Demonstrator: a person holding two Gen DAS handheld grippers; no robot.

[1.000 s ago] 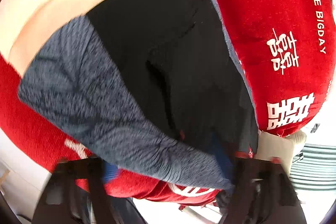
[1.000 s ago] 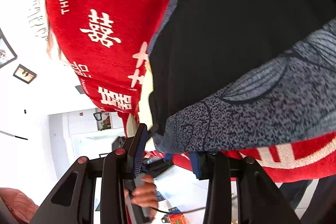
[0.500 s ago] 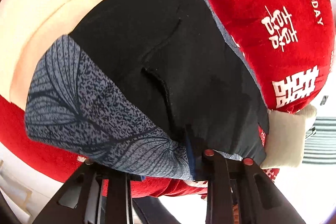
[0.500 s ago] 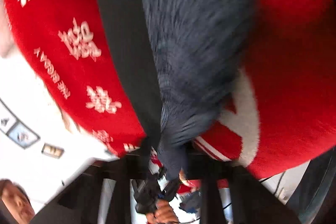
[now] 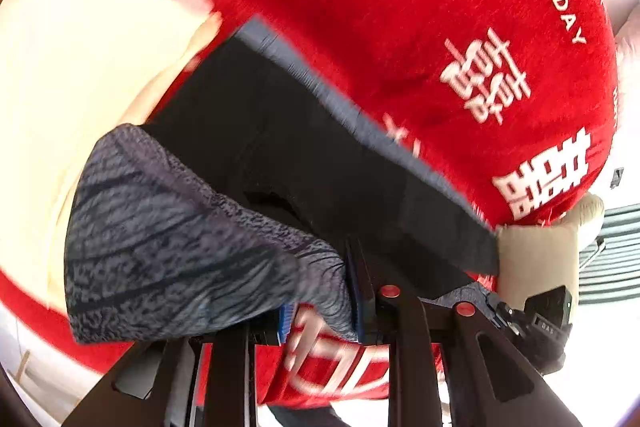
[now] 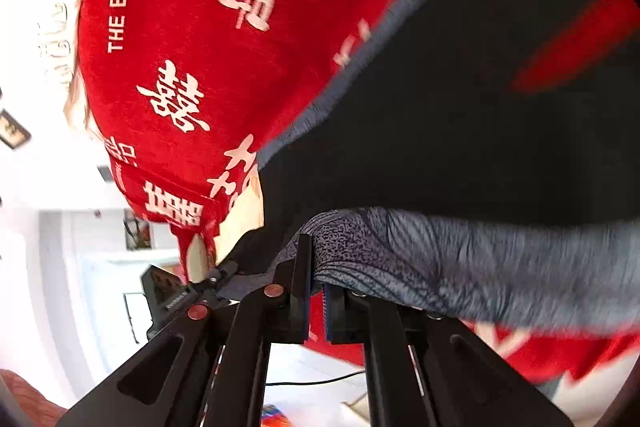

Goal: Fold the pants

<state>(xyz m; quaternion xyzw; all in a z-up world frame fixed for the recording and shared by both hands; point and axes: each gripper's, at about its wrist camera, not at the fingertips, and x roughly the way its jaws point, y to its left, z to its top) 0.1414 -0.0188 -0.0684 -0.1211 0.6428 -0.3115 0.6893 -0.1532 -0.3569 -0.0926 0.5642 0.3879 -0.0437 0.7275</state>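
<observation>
The pants are black with a grey leaf-patterned band, and lie over a red blanket with white characters. My left gripper is shut on the patterned band's edge, with cloth pinched between its blue-padded fingers. In the right wrist view the pants fill the right side and my right gripper is shut on the patterned band near its other end. Both views are motion-blurred. The other gripper shows in each view.
A cream cushion or bedding lies at the left under the blanket. A beige pad sticks out at the blanket's edge. White walls, a framed picture and a floor with a cable lie beyond.
Both grippers have carried the patterned band across the blanket. The right view swung back from a steep tilt, and the black cloth now spreads wide in it again.
</observation>
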